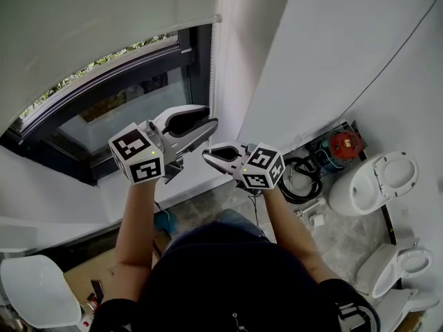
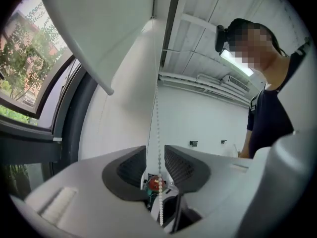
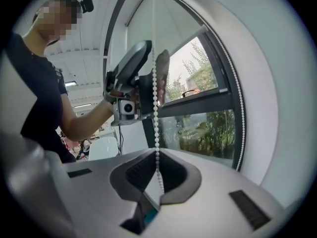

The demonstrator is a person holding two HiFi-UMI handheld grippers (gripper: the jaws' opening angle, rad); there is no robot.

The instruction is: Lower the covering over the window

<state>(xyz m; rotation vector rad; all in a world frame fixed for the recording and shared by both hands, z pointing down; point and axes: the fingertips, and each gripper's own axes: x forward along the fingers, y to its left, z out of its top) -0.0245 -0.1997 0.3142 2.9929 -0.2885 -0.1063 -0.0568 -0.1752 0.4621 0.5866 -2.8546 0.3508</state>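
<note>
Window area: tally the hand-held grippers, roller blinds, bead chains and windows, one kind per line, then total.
Hand-held grippers: 2 (left hand-held gripper, right hand-held gripper)
Roller blind: 1
Bead chain: 1
Window: 1
Total: 5

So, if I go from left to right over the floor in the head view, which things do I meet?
white chair → cardboard box → coiled black hose → upper white toilet
</note>
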